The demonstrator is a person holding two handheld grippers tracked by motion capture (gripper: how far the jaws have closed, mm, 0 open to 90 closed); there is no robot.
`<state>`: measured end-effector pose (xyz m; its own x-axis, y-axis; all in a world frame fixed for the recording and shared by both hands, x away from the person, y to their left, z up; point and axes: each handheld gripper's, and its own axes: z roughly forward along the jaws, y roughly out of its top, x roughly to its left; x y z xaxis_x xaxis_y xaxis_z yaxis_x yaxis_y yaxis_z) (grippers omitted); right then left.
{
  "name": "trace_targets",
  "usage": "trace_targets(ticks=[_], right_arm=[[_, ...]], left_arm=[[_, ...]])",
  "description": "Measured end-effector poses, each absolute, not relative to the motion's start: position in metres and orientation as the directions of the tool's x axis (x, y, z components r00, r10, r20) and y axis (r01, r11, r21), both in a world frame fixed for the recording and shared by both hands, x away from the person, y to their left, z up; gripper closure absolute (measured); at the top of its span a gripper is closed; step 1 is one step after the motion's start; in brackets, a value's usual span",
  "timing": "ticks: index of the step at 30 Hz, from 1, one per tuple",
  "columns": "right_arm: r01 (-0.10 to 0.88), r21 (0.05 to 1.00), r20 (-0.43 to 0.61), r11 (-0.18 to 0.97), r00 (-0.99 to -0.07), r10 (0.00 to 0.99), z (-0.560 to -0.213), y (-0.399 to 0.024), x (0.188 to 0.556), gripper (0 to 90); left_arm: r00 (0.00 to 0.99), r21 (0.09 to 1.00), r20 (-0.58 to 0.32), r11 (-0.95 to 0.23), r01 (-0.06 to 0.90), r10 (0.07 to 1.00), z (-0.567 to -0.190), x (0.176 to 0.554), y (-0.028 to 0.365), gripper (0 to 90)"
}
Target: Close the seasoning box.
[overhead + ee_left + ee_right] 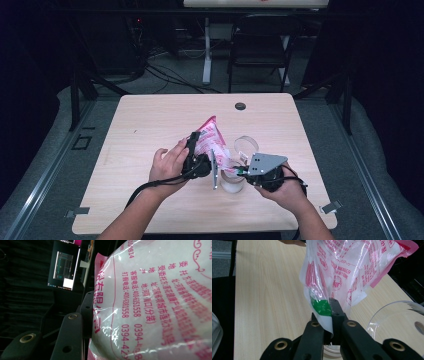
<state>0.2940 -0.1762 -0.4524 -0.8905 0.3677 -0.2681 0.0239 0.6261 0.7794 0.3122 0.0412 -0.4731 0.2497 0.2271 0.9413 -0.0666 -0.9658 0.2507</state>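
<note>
1. Both tongs, the left tongs (192, 150) and the right tongs (328, 322), are clamped on a pink-printed bag (210, 140) held above the tabletop (145, 125).
2. A clear jar (232, 181) stands under the bag; a clear lid (246, 145) lies just beyond.
3. The right gripper view shows a green patch (321, 307) on the bag's corner.

I see a glossy, crinkled clear-plastic bag (352, 267) printed in pink, lying against matt black jaws — hard plastic by the look. The table (150, 125) is smooth pale wood-grain, the container (397, 320) beside it clear and shiny — plastic or glass, I cannot tell.
</note>
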Motion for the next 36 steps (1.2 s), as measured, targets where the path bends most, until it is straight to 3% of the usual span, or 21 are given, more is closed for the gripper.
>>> trace_targets(ticks=[36], right_arm=[[0.033,0.777,-0.262,0.628,-0.891,0.371,-0.4544,-0.1790,0.2942,90.0]], left_arm=[[0.234,0.227,0.951,-0.970,-0.082,0.203,-0.4719,0.3107,0.0380,60.2]])
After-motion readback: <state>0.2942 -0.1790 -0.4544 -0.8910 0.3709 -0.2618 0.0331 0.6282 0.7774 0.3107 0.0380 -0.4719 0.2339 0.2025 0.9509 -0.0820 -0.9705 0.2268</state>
